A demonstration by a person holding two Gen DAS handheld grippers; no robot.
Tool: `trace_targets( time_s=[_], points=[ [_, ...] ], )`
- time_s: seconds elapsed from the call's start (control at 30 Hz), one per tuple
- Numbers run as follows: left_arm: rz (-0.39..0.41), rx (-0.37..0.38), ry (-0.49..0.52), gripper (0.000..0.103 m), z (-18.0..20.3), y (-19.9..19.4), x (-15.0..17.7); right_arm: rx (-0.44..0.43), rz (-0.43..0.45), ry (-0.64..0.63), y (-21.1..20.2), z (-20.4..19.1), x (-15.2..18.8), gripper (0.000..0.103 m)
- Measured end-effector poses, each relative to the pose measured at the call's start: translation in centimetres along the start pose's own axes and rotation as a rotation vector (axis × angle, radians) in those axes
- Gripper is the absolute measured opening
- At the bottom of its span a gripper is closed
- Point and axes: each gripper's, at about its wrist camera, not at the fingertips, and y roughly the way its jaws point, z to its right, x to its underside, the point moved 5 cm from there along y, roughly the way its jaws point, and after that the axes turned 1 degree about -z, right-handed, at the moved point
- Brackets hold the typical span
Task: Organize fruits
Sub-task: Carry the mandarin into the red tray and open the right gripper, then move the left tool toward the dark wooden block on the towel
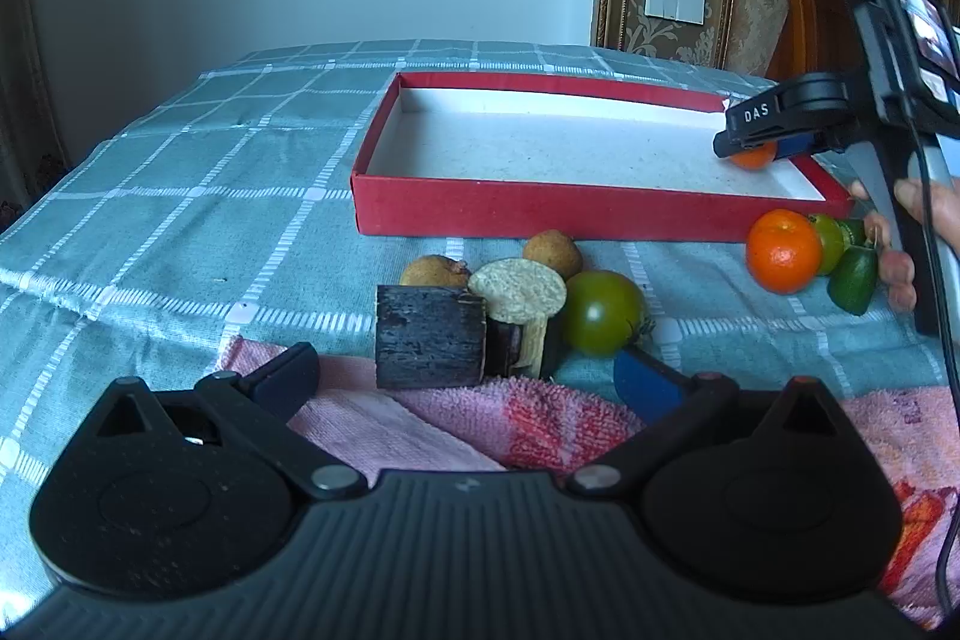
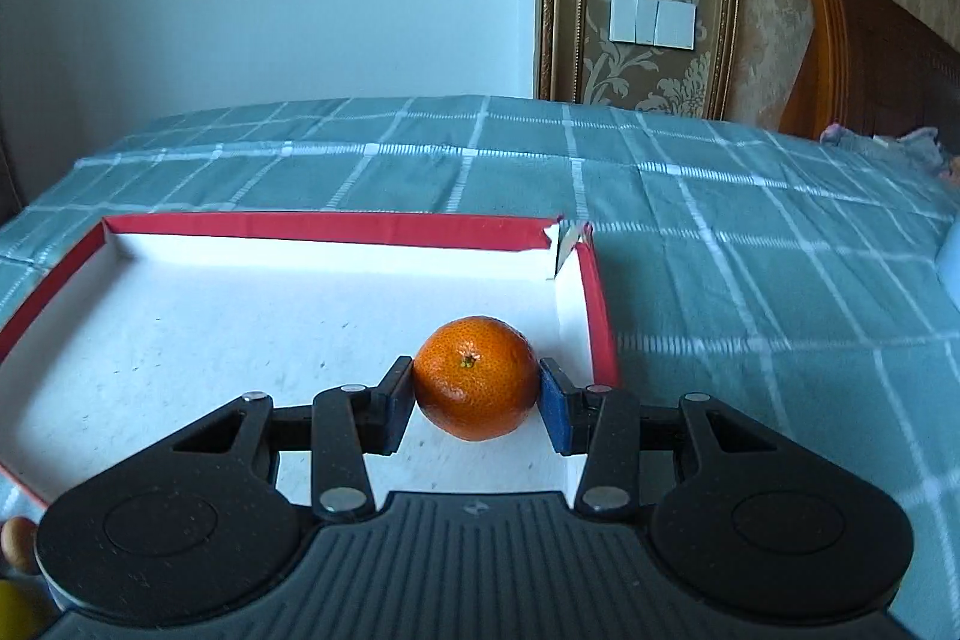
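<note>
One legible marking: white capitals "DAS" on the black finger housing of the right gripper (image 1: 757, 147), at three o'clock in the left wrist view. Faint print on the pink towel (image 1: 900, 418) is unreadable.

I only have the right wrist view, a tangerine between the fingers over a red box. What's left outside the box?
Observer: Another tangerine sits on the bedspread just outside the box's near wall, beside some green fruits.
Operator: Anything else nearby?
Observer: Yes, a green tomato, two small brown fruits and two dark sugarcane pieces are clustered at the edge of a pink towel.
Operator: What is the left gripper doing?
Observer: The left gripper is open and empty, low over the towel, aimed at that cluster.
Operator: And mine?
Observer: The right gripper holds its tangerine at the box's right end, near the floor.
</note>
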Motion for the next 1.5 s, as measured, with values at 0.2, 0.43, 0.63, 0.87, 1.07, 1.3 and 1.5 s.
trace_targets(
  time_s=[0.2,0.43,0.63,0.87,1.07,1.3,1.5],
  points=[
    [-0.001,-0.002,0.0,0.103,-0.1,0.0,0.0,-0.01,-0.085,-0.018,1.2,-0.1,-0.6,0.043],
    [-0.001,-0.002,-0.001,0.103,-0.1,0.0,0.0,-0.019,-0.11,-0.032,1.6,0.0,-0.7,0.044],
    [-0.001,-0.002,0.0,0.103,-0.1,0.0,0.0,-0.063,-0.096,-0.003,1.0,0.0,-0.5,0.063],
    [-0.002,-0.003,0.001,0.103,-0.1,0.0,0.0,-0.077,-0.002,0.041,-3.3,1.1,0.1,0.068],
    [-0.002,-0.003,-0.001,0.103,0.0,0.1,0.0,-0.061,0.083,0.094,-9.3,3.7,3.5,0.073],
    [-0.001,-0.004,-0.001,0.103,0.0,0.1,0.0,-0.004,0.102,0.091,-13.5,5.7,8.6,0.083],
    [-0.001,-0.005,0.001,0.103,-0.1,0.0,0.0,0.001,0.062,0.053,-13.2,5.0,11.3,0.083]
  ],
)
